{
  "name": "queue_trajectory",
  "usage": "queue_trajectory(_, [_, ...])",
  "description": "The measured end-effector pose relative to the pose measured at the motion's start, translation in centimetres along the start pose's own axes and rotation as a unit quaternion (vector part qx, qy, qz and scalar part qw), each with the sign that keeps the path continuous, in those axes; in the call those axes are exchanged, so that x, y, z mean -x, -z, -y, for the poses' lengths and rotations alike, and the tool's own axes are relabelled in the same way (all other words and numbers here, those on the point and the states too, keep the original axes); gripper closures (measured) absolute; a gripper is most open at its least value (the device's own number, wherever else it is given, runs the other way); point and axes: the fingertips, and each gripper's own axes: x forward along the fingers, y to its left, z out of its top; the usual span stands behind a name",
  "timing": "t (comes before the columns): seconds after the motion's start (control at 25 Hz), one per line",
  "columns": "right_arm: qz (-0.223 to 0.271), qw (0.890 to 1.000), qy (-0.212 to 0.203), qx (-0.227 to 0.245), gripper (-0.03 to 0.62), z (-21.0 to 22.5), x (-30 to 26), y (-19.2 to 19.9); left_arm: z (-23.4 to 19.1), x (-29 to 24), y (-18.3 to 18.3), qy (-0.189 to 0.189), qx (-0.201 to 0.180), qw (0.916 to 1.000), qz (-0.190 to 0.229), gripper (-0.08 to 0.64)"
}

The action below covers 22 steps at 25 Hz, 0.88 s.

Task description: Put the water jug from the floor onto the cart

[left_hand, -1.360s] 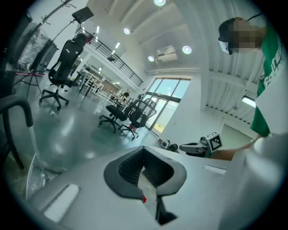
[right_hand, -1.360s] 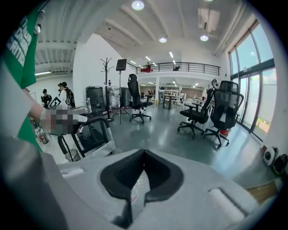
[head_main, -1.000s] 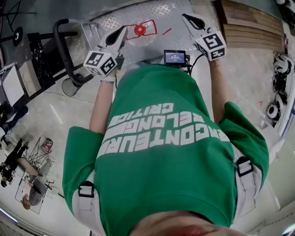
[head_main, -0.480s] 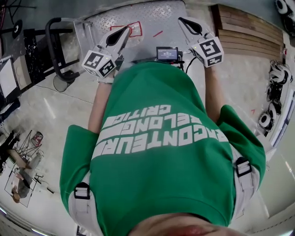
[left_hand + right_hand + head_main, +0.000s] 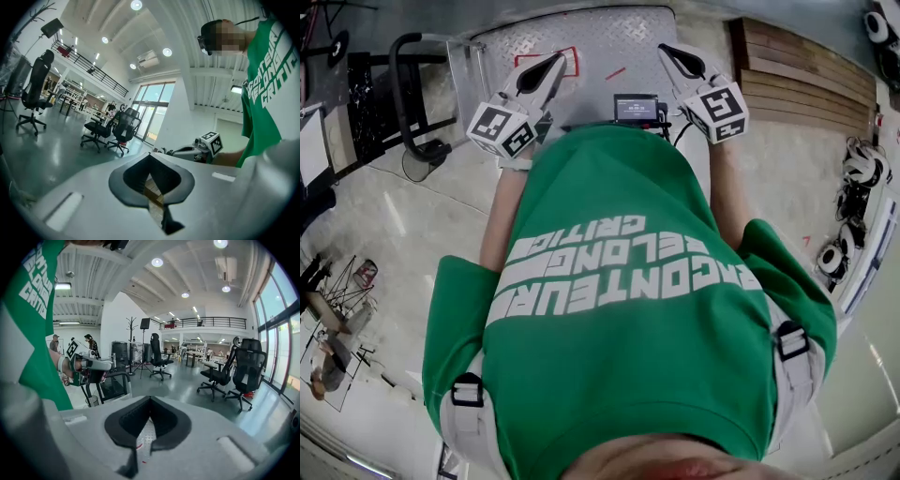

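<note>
Head view is showing the left tool (image 5: 555,66) and the right tool (image 5: 670,52) hanging side by side over the near edge of the cart (image 5: 609,37), whose handle (image 5: 405,94) is standing on the left tool's side. Both tools are sitting clenched on nothing, jaws together. The water jug is appearing in no view, so I cannot tell which way it is lying from the cart or which hand is nearer; the cart is carrying only a red tape outline (image 5: 546,58)
</note>
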Motion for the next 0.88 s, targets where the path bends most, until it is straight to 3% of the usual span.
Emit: queue_trajectory(0.88, [-0.005, 1.0, -0.013, 0.009, 0.598, 0.21, -0.6, 0.48, 0.18, 0.23, 1.03, -0.018, 0.005, 0.9998, 0.001, 0.549])
